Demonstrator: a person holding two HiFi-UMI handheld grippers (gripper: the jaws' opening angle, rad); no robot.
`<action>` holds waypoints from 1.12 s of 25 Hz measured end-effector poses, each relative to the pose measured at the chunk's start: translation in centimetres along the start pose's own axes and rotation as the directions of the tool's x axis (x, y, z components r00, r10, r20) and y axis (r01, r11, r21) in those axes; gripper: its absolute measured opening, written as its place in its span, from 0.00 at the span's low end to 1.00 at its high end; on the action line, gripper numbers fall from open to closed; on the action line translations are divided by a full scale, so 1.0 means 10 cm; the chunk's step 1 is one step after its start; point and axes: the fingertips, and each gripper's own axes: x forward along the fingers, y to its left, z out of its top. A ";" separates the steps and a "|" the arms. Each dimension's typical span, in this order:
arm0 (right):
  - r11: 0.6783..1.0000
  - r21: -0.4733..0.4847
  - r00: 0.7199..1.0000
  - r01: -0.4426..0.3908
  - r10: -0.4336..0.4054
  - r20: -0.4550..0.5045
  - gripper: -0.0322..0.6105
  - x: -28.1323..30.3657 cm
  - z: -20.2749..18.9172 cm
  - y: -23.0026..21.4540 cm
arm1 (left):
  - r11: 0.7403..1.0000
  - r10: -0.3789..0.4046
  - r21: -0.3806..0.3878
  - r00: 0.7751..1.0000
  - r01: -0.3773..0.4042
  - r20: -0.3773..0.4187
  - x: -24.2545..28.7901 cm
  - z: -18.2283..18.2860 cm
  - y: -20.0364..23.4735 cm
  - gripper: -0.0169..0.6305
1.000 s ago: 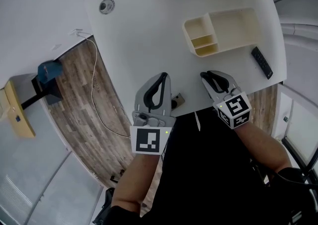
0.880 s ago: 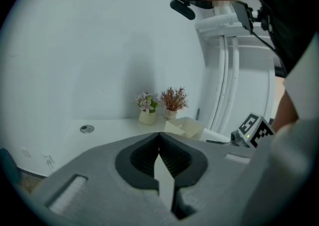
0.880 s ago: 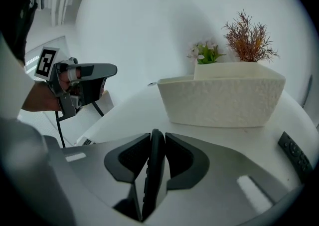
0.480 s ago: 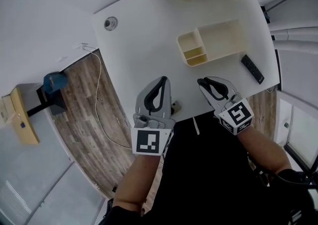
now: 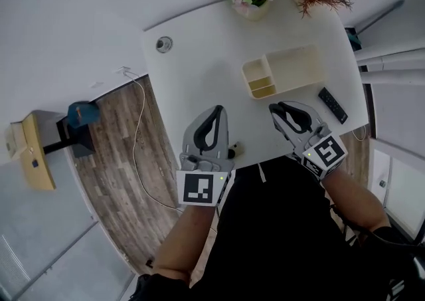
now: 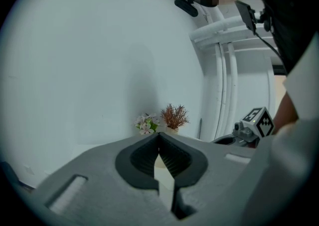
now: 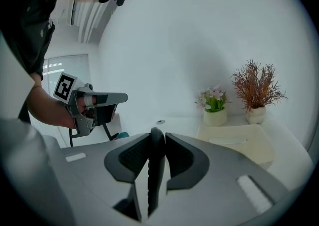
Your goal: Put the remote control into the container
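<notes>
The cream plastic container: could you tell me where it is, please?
In the head view, the cream plastic container sits right of centre on the white table, with the black remote control at its right.

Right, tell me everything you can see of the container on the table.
The container is a cream, plastic-looking rectangular tray, open-topped with low walls, lying flat on the white table. Dividers cut its left end into small compartments; the rest is one large compartment. It looks empty. Only the table touches it; the black remote control lies just off its right end, apart.
</notes>
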 end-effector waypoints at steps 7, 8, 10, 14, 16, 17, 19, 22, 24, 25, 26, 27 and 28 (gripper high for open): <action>0.998 -0.052 0.998 -0.025 0.027 0.050 0.20 0.11 0.43 -0.04 | 0.999 0.025 0.023 0.999 -0.026 0.046 -0.06 0.30 0.02 0.03; 0.998 -0.059 0.998 -0.027 0.031 0.063 0.20 0.13 0.49 -0.05 | 0.999 0.029 0.026 0.998 -0.031 0.051 -0.07 0.33 0.03 0.03; 0.997 -0.068 0.996 -0.032 0.037 0.083 0.20 0.15 0.61 -0.07 | 0.999 0.041 0.027 0.997 -0.043 0.059 -0.10 0.38 0.05 0.03; 0.996 -0.081 0.993 -0.040 0.049 0.107 0.20 0.19 0.75 -0.10 | 0.997 0.070 0.026 0.995 -0.072 0.070 -0.16 0.48 0.10 0.03; 0.996 -0.083 0.992 -0.039 0.049 0.120 0.20 0.20 0.80 -0.13 | 0.996 0.077 0.028 0.994 -0.080 0.078 -0.16 0.52 0.13 0.03; 0.996 -0.085 0.991 -0.037 0.048 0.126 0.20 0.21 0.83 -0.14 | 0.996 0.081 0.028 0.993 -0.083 0.083 -0.16 0.54 0.14 0.03; 0.995 -0.092 0.989 -0.037 0.049 0.138 0.20 0.23 0.88 -0.16 | 0.995 0.088 0.030 0.992 -0.091 0.091 -0.16 0.59 0.16 0.03; 0.994 -0.099 0.987 -0.051 0.065 0.148 0.20 0.28 0.93 -0.17 | 0.994 0.098 0.033 0.990 -0.102 0.096 -0.13 0.63 0.19 0.03; 0.993 -0.103 0.985 -0.064 0.079 0.151 0.20 0.32 0.96 -0.19 | 0.994 0.105 0.032 0.990 -0.109 0.097 -0.11 0.66 0.21 0.03; 0.992 -0.105 0.985 -0.070 0.085 0.152 0.20 0.34 0.98 -0.19 | 0.993 0.109 0.030 0.989 -0.113 0.098 -0.10 0.67 0.23 0.03; 0.991 -0.108 0.984 -0.076 0.092 0.152 0.20 0.37 0.99 -0.20 | 0.993 0.114 0.029 0.989 -0.117 0.098 -0.09 0.69 0.24 0.03; 0.990 -0.110 0.983 -0.084 0.100 0.154 0.20 0.39 1.01 -0.21 | 0.992 0.120 0.028 0.988 -0.123 0.098 -0.09 0.70 0.26 0.03; 0.989 -0.112 0.982 -0.092 0.109 0.156 0.20 0.42 1.02 -0.21 | 0.991 0.126 0.026 0.987 -0.129 0.097 -0.09 0.70 0.28 0.03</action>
